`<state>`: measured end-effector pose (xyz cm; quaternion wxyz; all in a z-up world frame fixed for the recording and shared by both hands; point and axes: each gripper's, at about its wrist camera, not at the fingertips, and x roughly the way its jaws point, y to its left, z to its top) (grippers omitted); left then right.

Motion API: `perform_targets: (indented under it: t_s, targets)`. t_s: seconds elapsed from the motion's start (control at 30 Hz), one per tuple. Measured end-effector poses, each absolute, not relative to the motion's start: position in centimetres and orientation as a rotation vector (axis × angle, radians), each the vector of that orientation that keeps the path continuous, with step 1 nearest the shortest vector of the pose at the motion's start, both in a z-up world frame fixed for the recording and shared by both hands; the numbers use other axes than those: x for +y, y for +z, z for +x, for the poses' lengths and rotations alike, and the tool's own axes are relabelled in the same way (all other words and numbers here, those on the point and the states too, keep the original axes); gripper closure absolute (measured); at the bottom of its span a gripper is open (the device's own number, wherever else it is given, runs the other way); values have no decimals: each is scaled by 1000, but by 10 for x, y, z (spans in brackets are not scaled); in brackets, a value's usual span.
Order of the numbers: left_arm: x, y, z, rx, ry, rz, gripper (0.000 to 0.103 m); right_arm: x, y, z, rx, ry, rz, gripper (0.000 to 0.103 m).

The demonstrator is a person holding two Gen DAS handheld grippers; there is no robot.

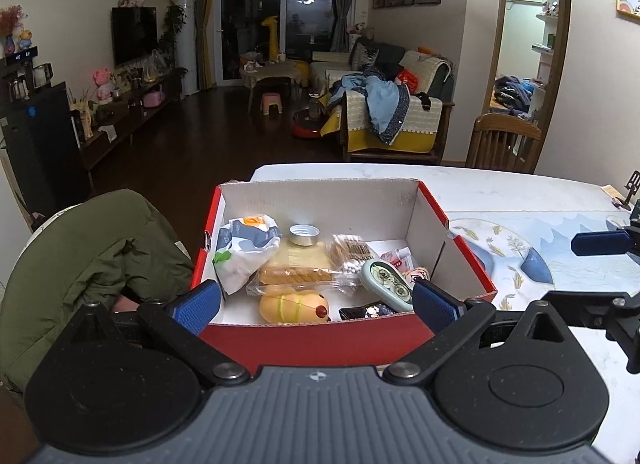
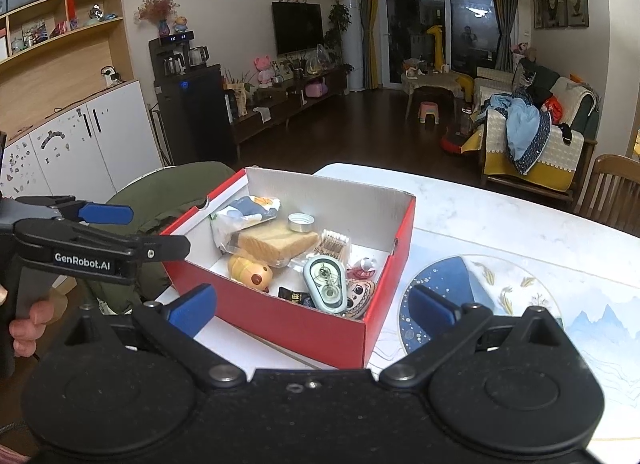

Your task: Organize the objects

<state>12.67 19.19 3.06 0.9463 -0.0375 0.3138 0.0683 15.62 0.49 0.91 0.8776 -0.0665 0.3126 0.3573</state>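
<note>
Warm, dimmish indoor light from ceiling lamps; dark window point(image 1: 276, 20) mirrors a lamp glare; fisheye bends edges, corners vignette black; focus sharp throughout

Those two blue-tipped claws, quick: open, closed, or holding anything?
Left gripper: open, holding nothing, poised at the red box.
Right gripper: open, holding nothing.

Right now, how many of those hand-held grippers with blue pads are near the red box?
2: the left hand-held gripper open at the red box's near wall, the right hand-held gripper open by its near corner.
</note>
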Motion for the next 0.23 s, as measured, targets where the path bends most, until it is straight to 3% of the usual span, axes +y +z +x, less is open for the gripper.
perform_targets:
  t_s: [0.23]
  targets:
    - [189, 31, 130, 633, 156, -68, 0, -7, 4, 162, 668, 724, -122, 1]
